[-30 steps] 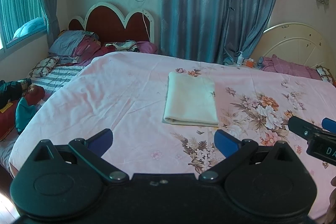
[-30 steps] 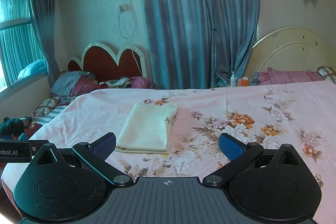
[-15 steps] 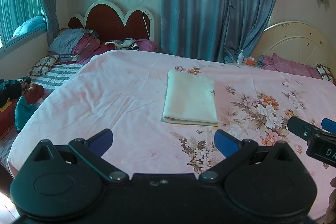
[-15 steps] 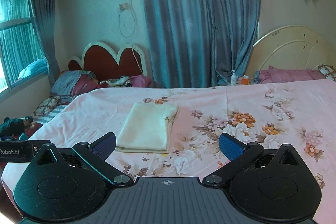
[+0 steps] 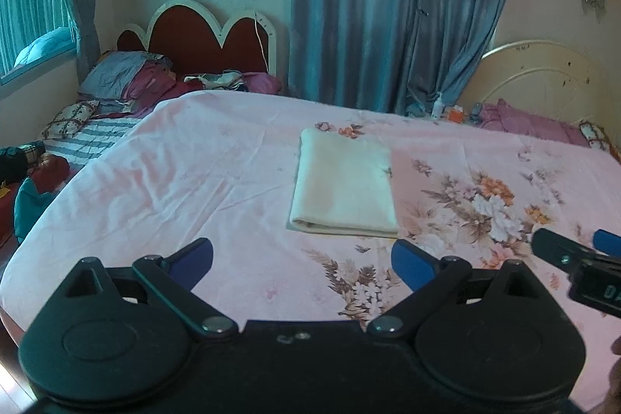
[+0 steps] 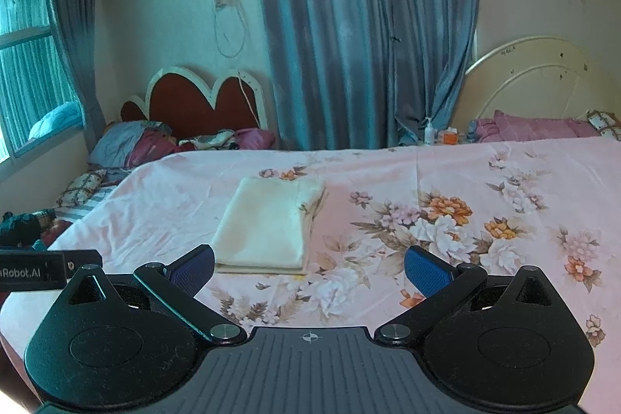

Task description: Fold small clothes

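A cream garment [image 5: 343,185] lies folded into a neat rectangle on the pink floral bedsheet [image 5: 174,173]. It also shows in the right wrist view [image 6: 271,224]. My left gripper [image 5: 302,260] is open and empty, held above the sheet short of the garment's near edge. My right gripper [image 6: 309,268] is open and empty, also just short of the garment. The right gripper's tip shows at the right edge of the left wrist view [image 5: 570,251].
A second bed with a red scalloped headboard [image 5: 202,33] and piled bedding [image 5: 128,84] stands at the left. Grey curtains [image 5: 388,6] hang behind. A cream headboard [image 5: 543,76], pink pillows and small bottles [image 5: 438,109] sit at the far right.
Both grippers stay open and nearly still; the views have tilted slightly so the bed sits a little lower in frame. The folded garment has not moved.
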The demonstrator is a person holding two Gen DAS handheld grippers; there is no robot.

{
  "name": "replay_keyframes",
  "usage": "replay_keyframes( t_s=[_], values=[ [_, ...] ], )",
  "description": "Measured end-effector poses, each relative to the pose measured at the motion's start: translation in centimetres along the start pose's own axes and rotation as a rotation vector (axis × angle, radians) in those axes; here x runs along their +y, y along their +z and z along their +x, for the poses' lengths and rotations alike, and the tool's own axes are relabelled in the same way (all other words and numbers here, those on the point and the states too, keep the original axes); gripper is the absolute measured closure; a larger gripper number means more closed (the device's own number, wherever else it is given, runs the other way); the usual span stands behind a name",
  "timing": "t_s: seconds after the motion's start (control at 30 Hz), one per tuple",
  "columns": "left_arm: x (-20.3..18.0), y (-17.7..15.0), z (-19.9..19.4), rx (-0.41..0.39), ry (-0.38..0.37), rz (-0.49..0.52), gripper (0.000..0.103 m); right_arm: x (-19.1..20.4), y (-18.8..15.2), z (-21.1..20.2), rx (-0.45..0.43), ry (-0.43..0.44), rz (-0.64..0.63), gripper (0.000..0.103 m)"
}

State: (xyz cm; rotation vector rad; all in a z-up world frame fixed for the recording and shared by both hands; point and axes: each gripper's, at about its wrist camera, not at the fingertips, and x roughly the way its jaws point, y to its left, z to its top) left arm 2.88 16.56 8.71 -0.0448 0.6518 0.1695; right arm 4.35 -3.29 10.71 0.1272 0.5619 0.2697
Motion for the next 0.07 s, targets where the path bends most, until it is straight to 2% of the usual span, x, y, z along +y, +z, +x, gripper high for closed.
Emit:
replay_keyframes(
  t_s=[0.07],
  values=[
    [0.02, 0.13, 1.33, 0.022, 0.001, 0.004, 0.000, -0.58, -0.27, 0.70, 0.015, -0.016, 0.008, 0.000]
  ],
)
